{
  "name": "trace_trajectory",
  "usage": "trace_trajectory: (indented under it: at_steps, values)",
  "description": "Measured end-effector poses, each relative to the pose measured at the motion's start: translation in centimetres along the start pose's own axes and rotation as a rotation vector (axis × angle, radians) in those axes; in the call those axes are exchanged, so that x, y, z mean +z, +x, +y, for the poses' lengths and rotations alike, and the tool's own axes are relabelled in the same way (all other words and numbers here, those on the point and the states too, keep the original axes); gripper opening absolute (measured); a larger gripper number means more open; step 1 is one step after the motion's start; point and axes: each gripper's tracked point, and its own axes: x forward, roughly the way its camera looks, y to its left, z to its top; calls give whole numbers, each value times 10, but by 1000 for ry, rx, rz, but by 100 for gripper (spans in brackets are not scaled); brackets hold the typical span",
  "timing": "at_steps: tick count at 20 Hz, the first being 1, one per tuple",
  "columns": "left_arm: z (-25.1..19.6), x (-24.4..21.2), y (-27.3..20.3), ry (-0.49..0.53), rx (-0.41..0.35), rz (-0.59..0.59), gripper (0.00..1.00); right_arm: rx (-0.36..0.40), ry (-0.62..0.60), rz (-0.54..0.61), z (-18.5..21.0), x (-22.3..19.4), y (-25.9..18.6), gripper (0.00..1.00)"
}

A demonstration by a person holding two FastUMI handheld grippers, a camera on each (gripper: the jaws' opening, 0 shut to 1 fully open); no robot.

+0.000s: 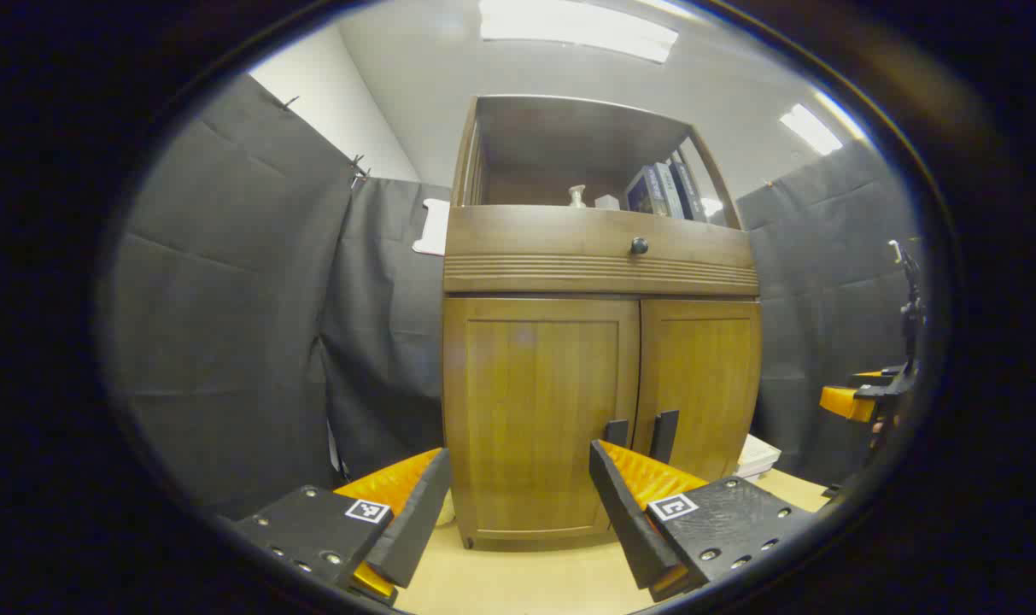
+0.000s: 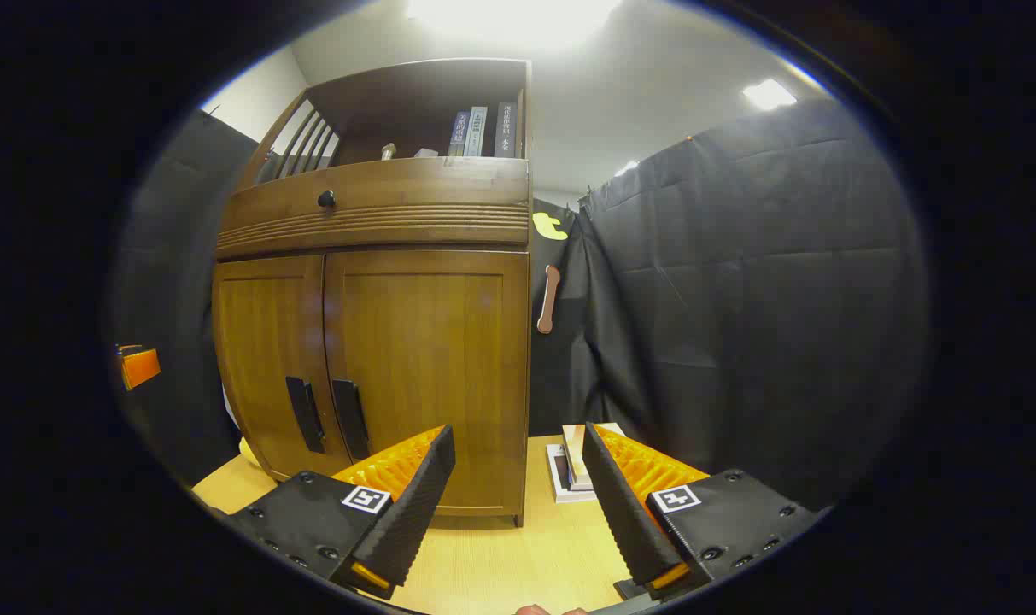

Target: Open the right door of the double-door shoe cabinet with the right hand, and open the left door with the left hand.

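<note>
Left gripper and right gripper spread, level, facing closed shoe cabinet

Wooden tabletop; shoe cabinet; books

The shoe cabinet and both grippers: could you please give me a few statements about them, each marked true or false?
1. Both doors of the shoe cabinet are closed. True.
2. The right gripper is clamped on a door handle. False: it is open, holding nothing.
3. Books stand on the open top shelf. True.
4. The drawer knob is white. False: it is dark.
5. The left gripper is open. True.
</note>
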Motion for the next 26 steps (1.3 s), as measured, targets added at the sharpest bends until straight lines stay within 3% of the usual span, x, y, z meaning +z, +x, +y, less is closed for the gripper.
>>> trace_trajectory:
  at_steps: [9, 15, 26]
  values:
    - [-7, -3, -3, 33, -17, 9, 95, 26, 37, 13, 6, 1, -1, 95]
    - [-7, -6, -5, 24, -15, 32, 95, 66, 56, 2, 44, 13, 8, 98]
    - [1, -11, -5, -22, 31, 47, 92, 212, 61, -12, 116, 29, 53, 92]
